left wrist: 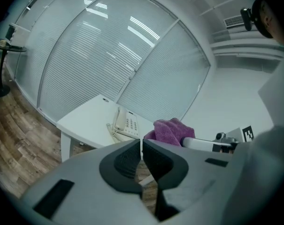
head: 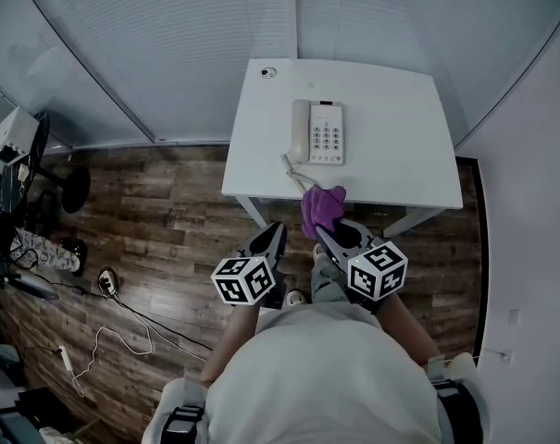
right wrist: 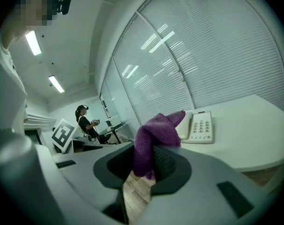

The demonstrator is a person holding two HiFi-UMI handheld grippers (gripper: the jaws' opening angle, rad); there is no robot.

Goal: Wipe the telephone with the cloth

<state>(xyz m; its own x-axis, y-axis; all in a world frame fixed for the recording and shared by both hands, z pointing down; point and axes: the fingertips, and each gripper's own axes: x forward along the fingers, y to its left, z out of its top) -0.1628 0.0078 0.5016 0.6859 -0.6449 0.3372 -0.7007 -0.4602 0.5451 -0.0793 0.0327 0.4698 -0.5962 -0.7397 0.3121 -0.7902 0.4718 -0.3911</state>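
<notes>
Purple and soft, the cloth (head: 322, 208) is hanging bunched from the right gripper (head: 324, 236), whose jaws are pinching it closed. In the right gripper view the fabric (right wrist: 154, 136) is rising up out of the narrow gap between the dark pads (right wrist: 166, 163), and a short end is dangling below them. The left gripper (head: 278, 231) is hovering just to the left of it, carrying nothing. In the left gripper view its jaws (left wrist: 141, 147) are sitting practically together, with only a thin slit between them. Both grippers are pointing away from the person toward the white table (head: 391, 146), and both are staying short of its near edge, over the wooden floor (head: 150, 211). The cloth is reaching about as far as that edge. The telephone (head: 318, 132) is lying flat near the middle of the table, well apart from the cloth. Its handset (head: 300, 129) is resting in the cradle on the left and the keypad is facing up on the right. A coiled cord (head: 293, 168) is trailing from it toward the near edge. A small round object (head: 268, 72) is sitting at the table's far left corner. Closed blinds (head: 168, 44) are running along the wall behind the table. A thin cable (head: 122, 326) is snaking over the floor to the left. From the right gripper view, another person (right wrist: 85, 122) is sitting far off across the room.
</notes>
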